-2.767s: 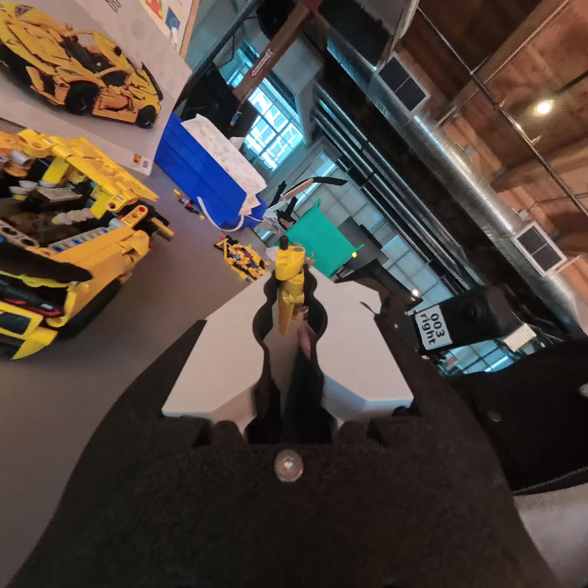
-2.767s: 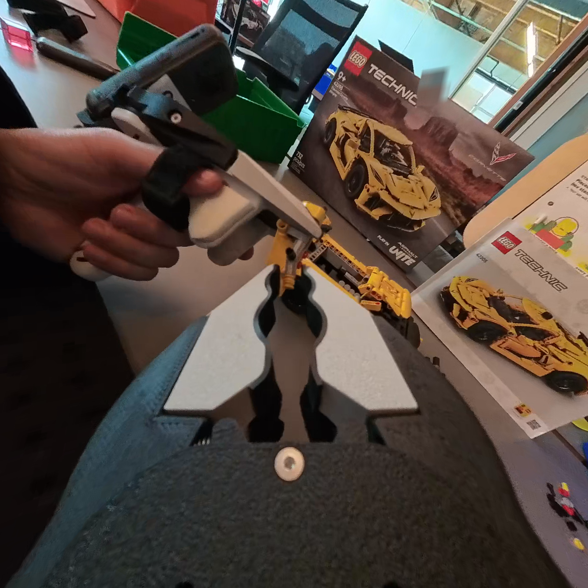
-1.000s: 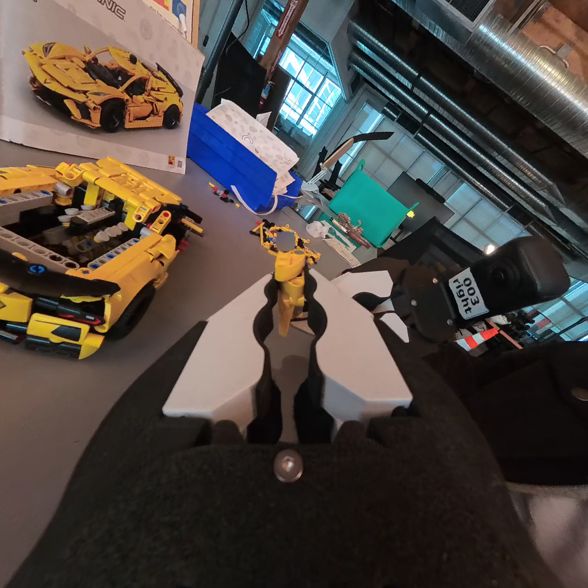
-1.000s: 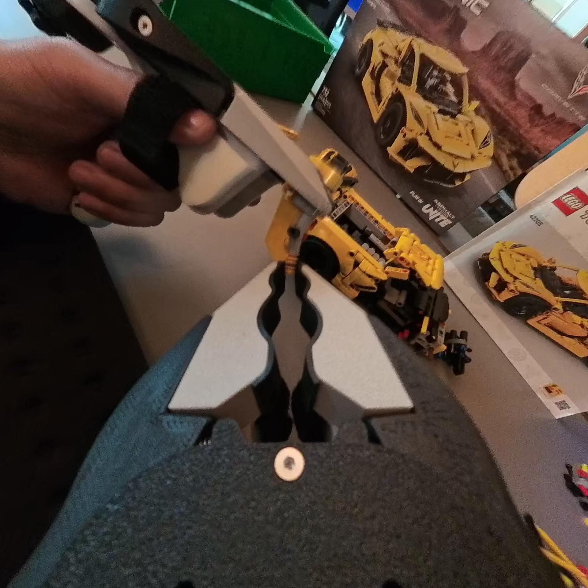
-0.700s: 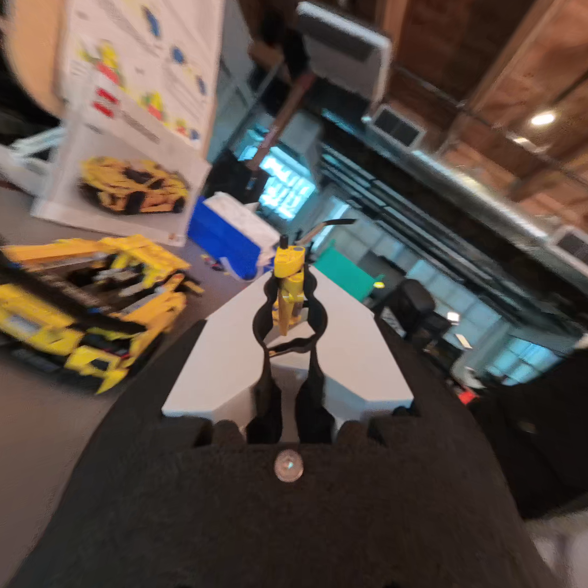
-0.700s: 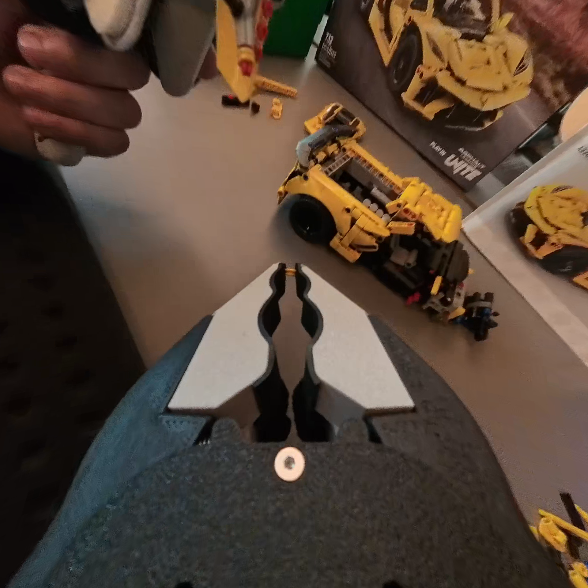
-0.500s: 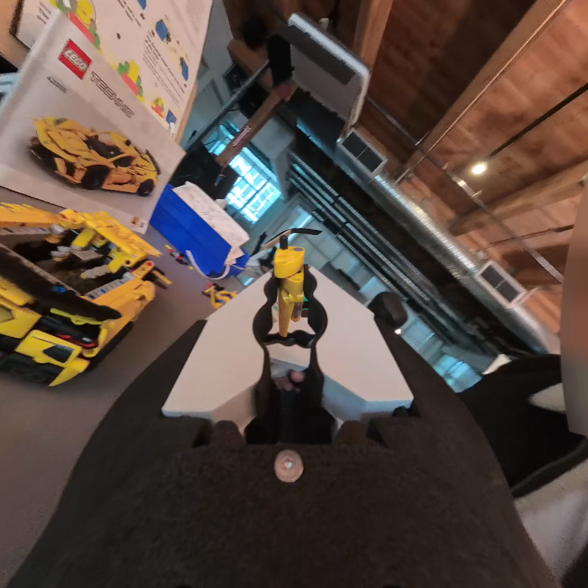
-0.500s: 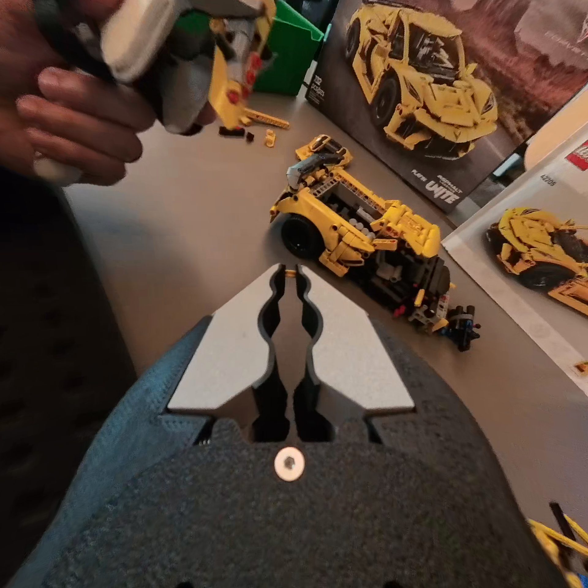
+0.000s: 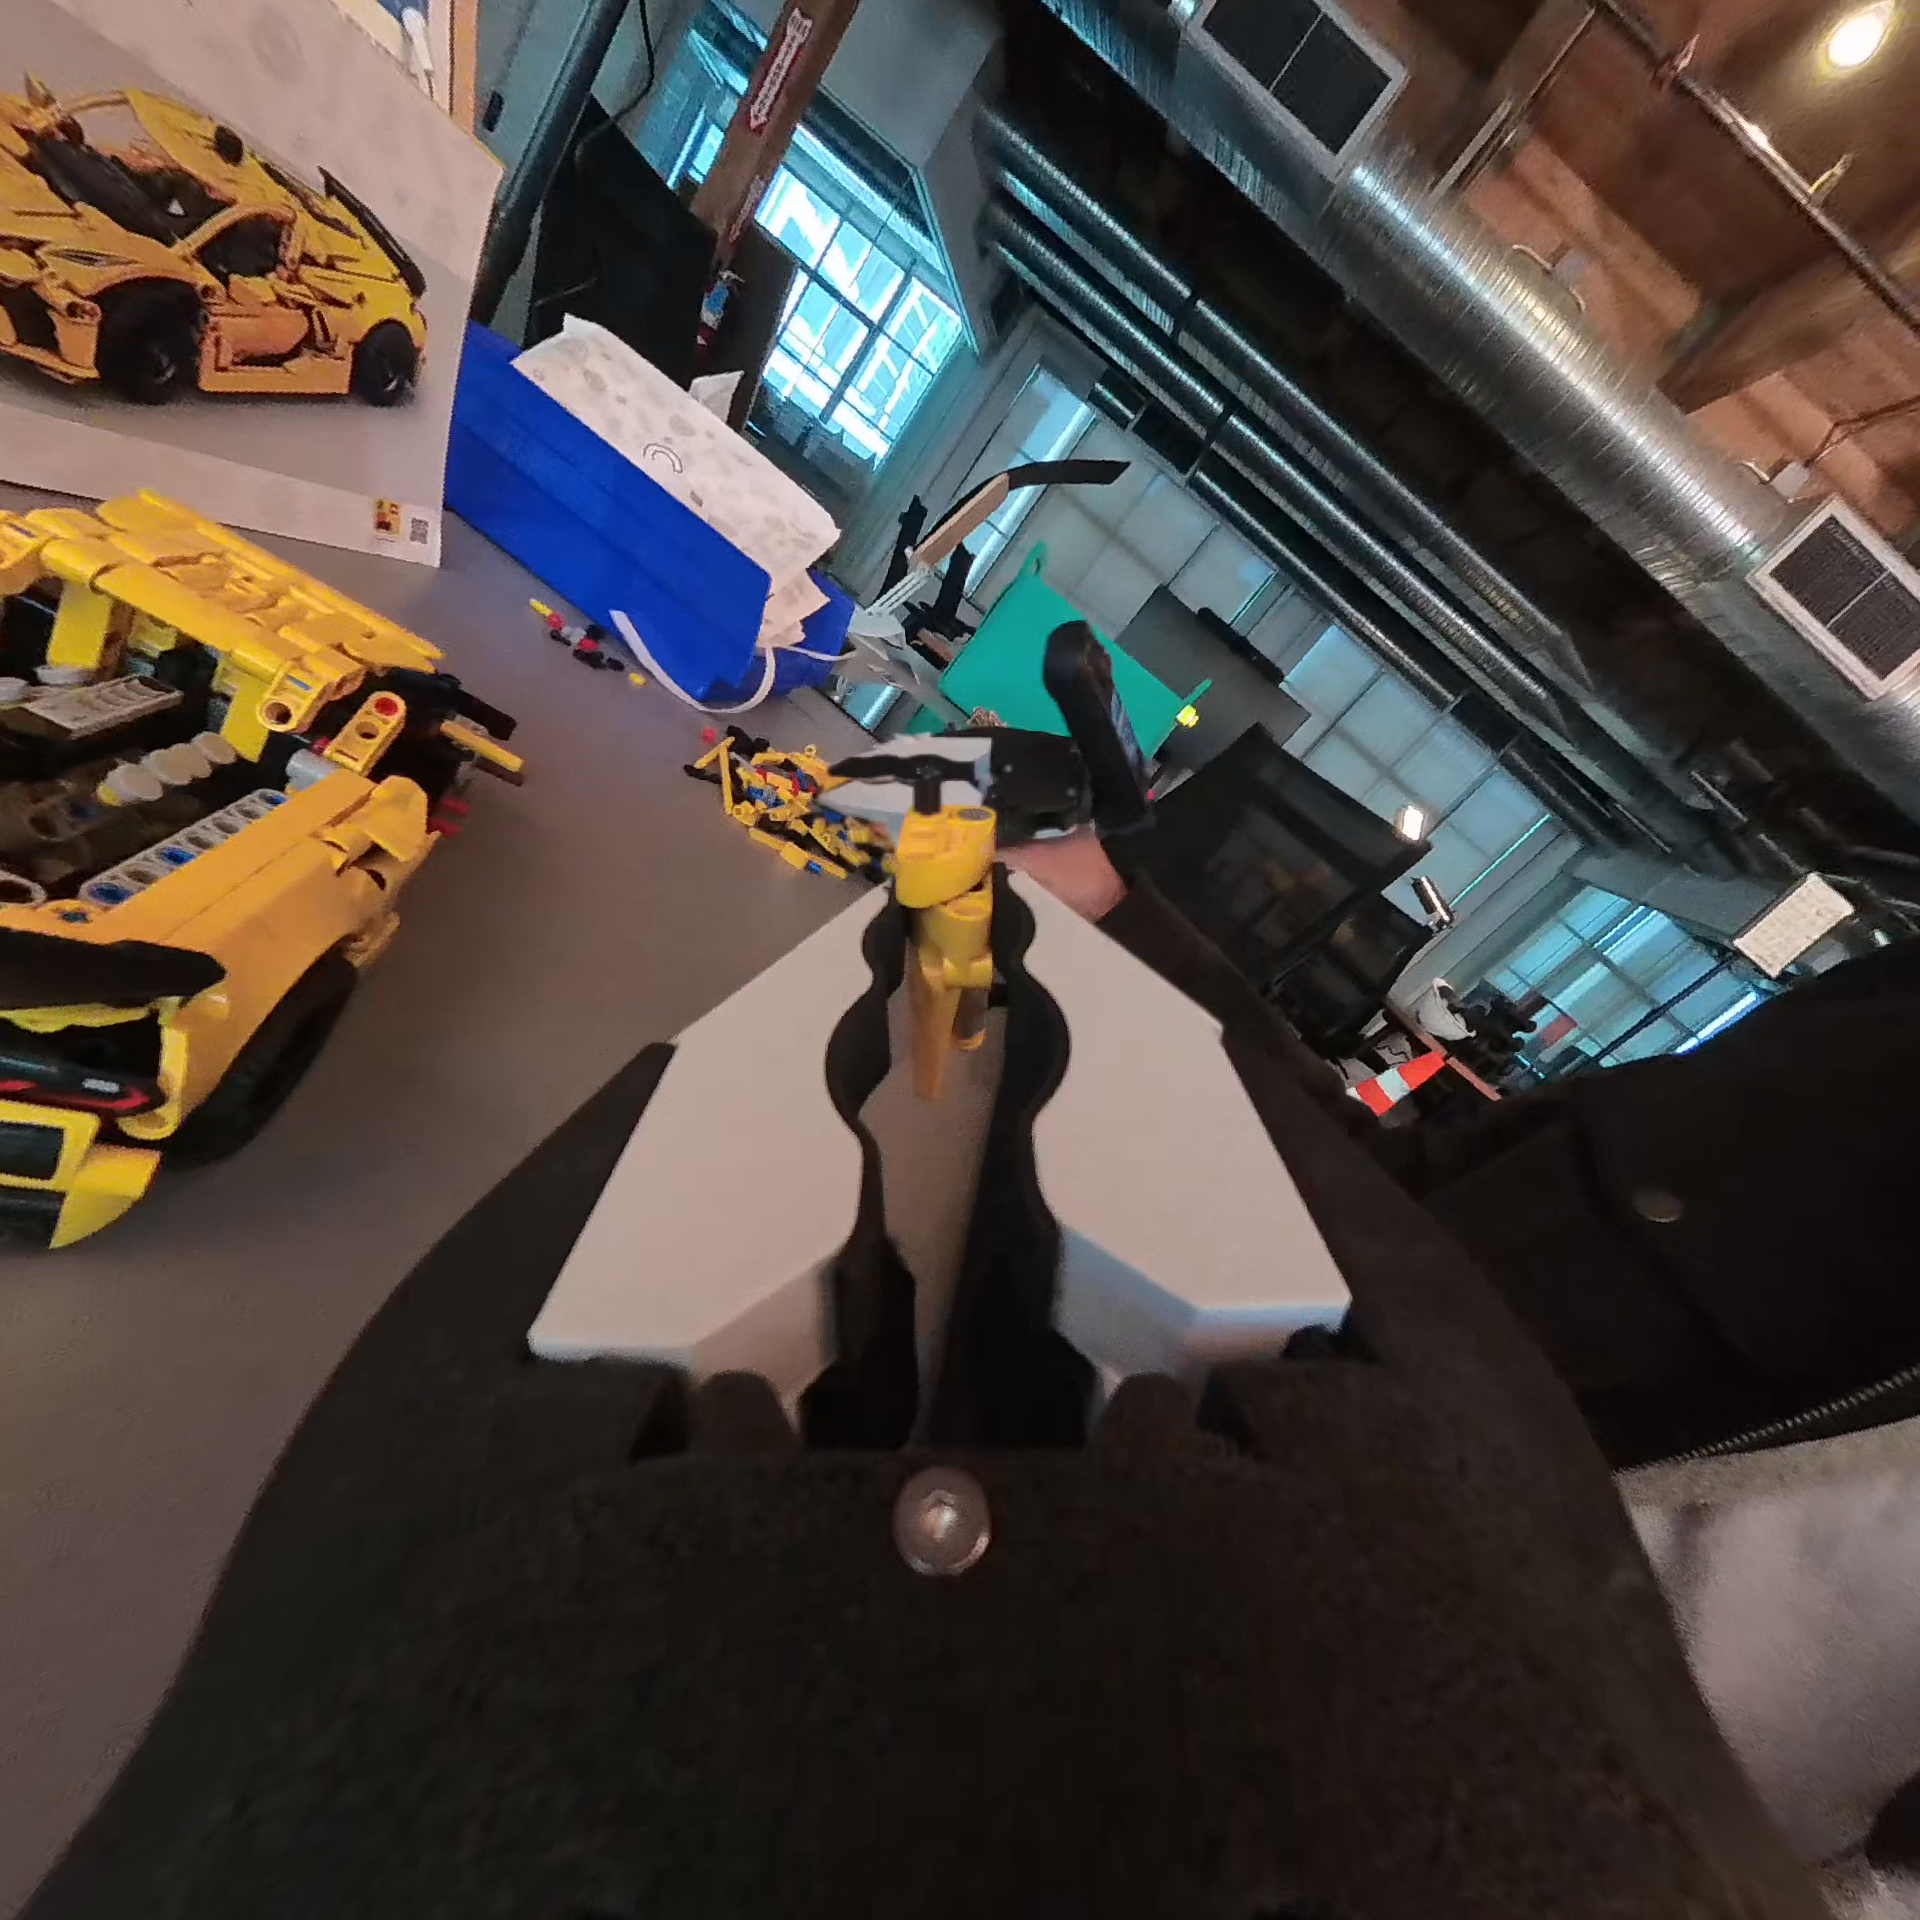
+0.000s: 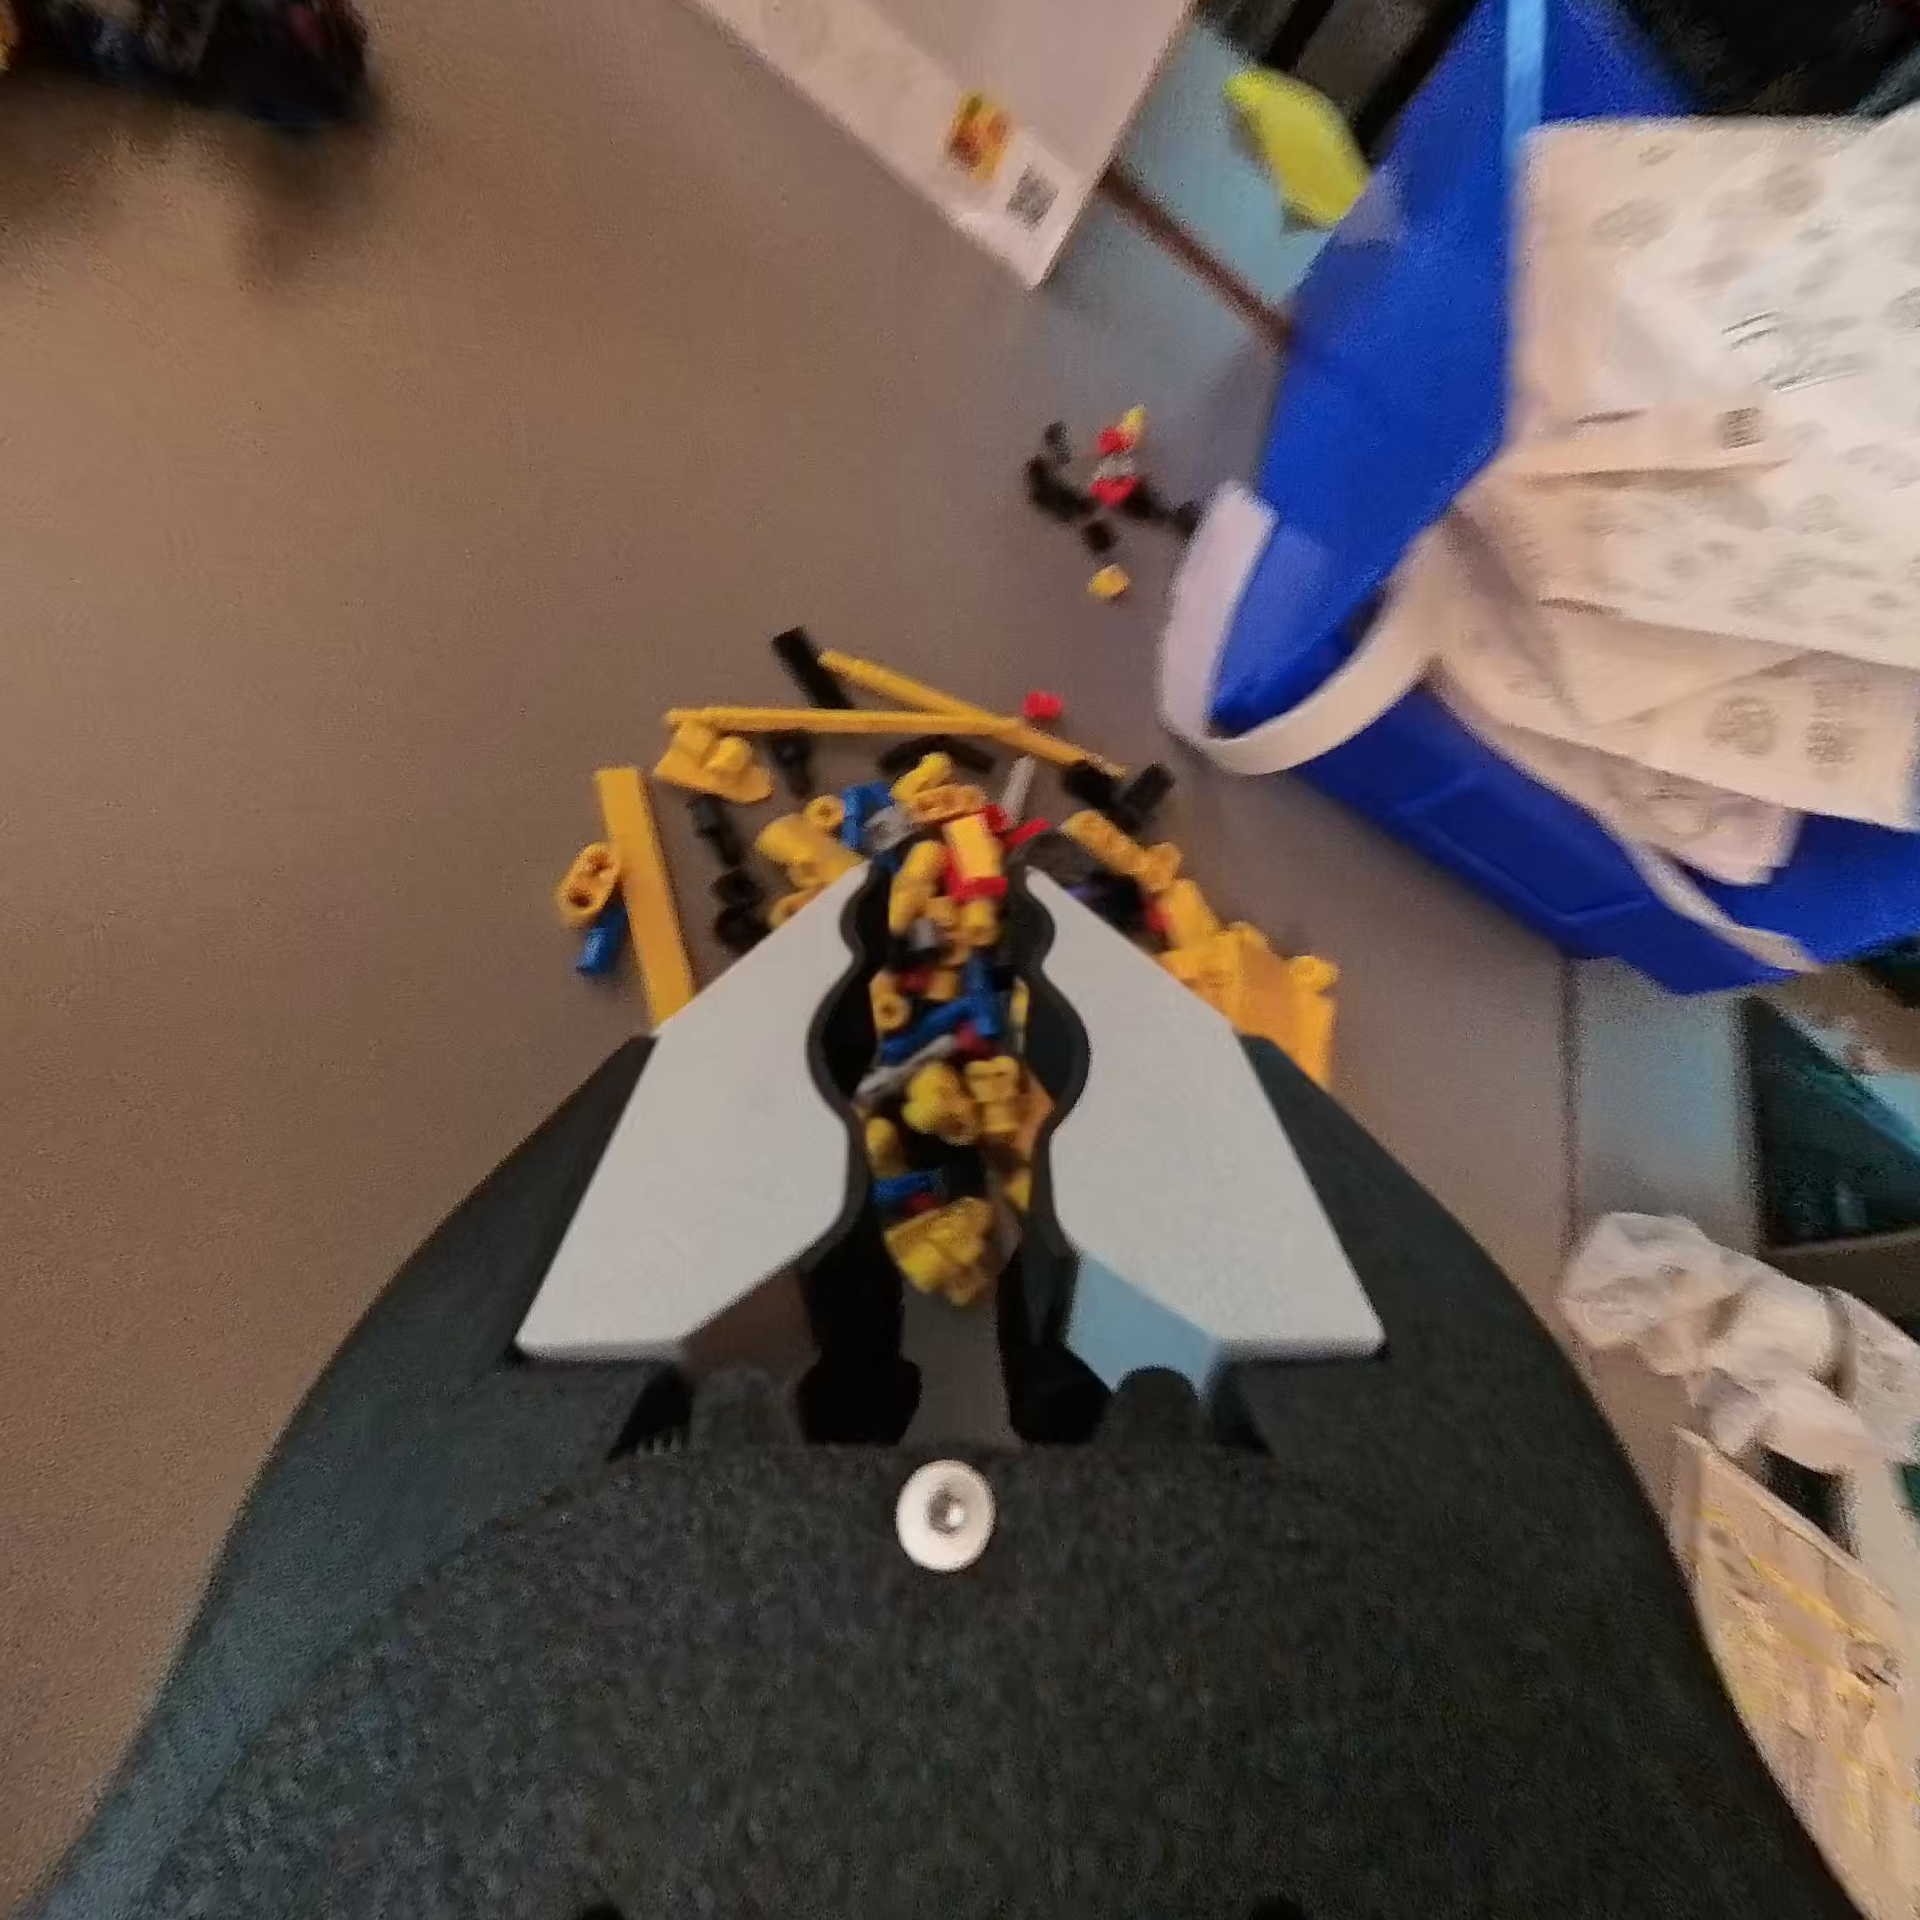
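My right gripper [image 10: 940,883] has swung from the yellow brick-built car [image 9: 177,831] to hover, parted and empty, above the loose brick pile [image 10: 914,831]; left gripper [image 9: 940,914] stays clenched on its small yellow brick assembly [image 9: 940,904].

Model car [image 9: 177,852] left on table [image 9: 540,935], loose pieces [image 9: 779,800] beyond, bin [image 9: 603,540] behind them

Bare bench [image 10: 312,623] lies open left of the loose-brick pile [image 10: 914,831]; the blue bin [image 10: 1455,520] crowds its right, the yellow car model [image 9: 187,831] stands well apart
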Available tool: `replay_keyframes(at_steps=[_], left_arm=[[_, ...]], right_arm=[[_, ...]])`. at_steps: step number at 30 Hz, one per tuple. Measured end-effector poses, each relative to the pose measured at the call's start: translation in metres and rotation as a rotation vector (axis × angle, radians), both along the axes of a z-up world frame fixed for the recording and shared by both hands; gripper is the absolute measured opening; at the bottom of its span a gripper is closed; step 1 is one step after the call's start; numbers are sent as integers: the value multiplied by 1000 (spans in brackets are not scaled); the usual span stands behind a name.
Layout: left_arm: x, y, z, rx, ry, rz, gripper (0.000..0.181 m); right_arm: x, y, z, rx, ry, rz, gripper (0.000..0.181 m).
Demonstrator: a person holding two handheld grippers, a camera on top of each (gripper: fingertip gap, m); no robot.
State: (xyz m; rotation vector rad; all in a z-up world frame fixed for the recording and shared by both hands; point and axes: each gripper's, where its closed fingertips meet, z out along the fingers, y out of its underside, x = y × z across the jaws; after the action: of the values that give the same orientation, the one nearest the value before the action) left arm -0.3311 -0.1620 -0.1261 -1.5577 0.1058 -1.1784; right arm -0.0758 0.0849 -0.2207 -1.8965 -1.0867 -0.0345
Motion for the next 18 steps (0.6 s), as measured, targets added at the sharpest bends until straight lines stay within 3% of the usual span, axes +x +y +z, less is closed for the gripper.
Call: replay_keyframes(at_steps=[2, 4, 6, 7, 9, 11, 14, 18], left_arm=[[-5, 0, 3, 1, -43, 6, 15], [-9, 0, 7, 2, -100, 2, 15], [-11, -1, 11, 3, -152, -13, 15], [-11, -2, 12, 5, -174, -23, 15], [-11, -4, 15, 10, -208, -39, 15], [-12, -3, 15, 4, -224, -38, 14], [-14, -2, 14, -4, -234, -26, 15], [-17, 0, 10, -33, -244, -15, 15]], right_arm=[[9, 3, 30, 86, 45, -16, 19], [-2, -11, 59, 96, 191, 55, 23], [-51, -55, 86, 1, 429, 318, 39], [-81, -88, 98, -56, 533, 480, 37], [-139, -151, 110, -63, 610, 742, 38], [-191, -206, 111, -29, 667, 874, 29], [-238, -259, 95, -9, 683, 927, 27], [-243, -257, 87, 131, 558, 860, 19]])
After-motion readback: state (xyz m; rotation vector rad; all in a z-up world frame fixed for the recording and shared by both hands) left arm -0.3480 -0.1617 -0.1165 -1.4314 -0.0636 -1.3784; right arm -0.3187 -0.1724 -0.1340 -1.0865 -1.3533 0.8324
